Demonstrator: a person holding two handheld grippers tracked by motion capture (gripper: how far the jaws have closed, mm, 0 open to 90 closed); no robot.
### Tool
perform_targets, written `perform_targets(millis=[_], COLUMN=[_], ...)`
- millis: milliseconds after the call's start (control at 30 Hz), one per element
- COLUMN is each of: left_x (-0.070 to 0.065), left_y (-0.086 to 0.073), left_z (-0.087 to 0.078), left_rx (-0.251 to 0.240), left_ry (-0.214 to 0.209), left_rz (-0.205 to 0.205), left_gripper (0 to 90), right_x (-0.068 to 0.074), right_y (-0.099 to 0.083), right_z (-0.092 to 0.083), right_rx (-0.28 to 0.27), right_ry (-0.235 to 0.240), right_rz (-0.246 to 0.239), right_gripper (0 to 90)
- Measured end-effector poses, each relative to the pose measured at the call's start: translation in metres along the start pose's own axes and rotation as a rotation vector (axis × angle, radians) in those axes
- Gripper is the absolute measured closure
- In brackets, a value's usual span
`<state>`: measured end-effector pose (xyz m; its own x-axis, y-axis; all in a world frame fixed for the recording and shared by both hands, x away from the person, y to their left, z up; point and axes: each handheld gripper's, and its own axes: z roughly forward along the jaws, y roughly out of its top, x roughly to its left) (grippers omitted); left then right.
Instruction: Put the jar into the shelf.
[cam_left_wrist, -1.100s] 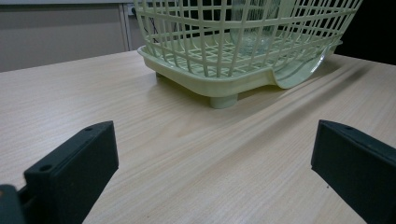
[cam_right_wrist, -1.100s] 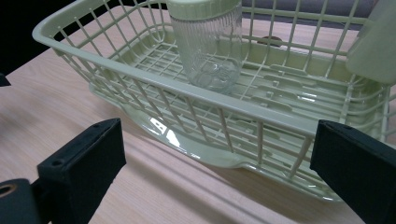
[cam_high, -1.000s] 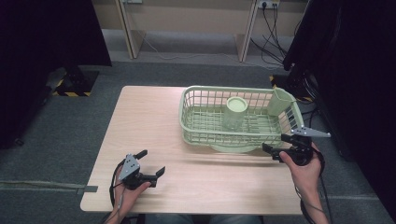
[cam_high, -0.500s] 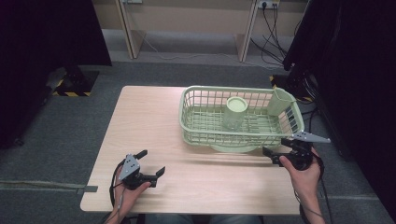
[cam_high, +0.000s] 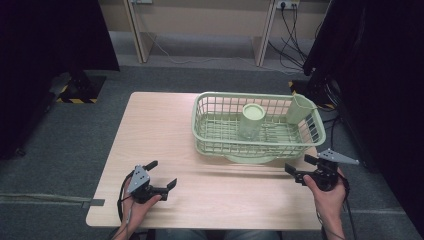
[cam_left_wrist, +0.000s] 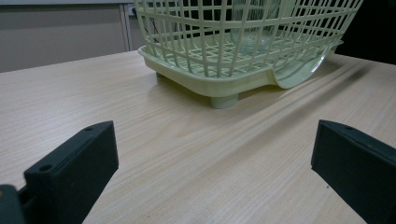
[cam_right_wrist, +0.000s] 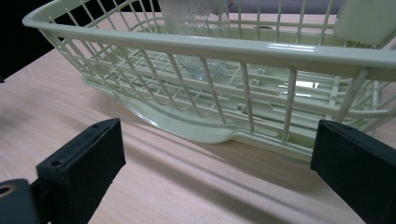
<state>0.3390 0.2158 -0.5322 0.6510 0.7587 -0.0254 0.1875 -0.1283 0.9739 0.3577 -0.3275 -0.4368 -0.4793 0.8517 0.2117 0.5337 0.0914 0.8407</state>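
With both sets of fingers released and empty, the right gripper (cam_high: 302, 170) hovers just before the green basket (cam_high: 215, 140) at the surface's far right — apparently an approach, with the next move needing a reach forward — while the left gripper (cam_high: 160, 175) waits near the front edge.

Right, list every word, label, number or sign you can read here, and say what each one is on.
None: no readable text anywhere.
Green basket: plain plastic, no label.
Clear cup inside it: no print visible.
Left gripper and right gripper: no markings legible.
Yellow and black striped plate on the floor: warning stripes only, no words.
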Motion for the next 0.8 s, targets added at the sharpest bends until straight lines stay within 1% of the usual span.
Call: perform_targets(millis=[533, 800], left_x=[0.000, 0.000], left_y=[0.000, 0.000], left_z=[0.000, 0.000], left_rx=[-0.001, 0.000], left_ry=[0.000, 0.001], left_rz=[0.001, 0.002], left_gripper=[0.3, 0.3], right_x=[-0.005, -0.010], right_y=[-0.015, -0.028], right_z=[-0.004, -0.004], right_rx=[-0.014, -0.006], right_ry=[-0.029, -0.037], right_rz=[0.000, 0.015], right_gripper=[3.0, 3.0])
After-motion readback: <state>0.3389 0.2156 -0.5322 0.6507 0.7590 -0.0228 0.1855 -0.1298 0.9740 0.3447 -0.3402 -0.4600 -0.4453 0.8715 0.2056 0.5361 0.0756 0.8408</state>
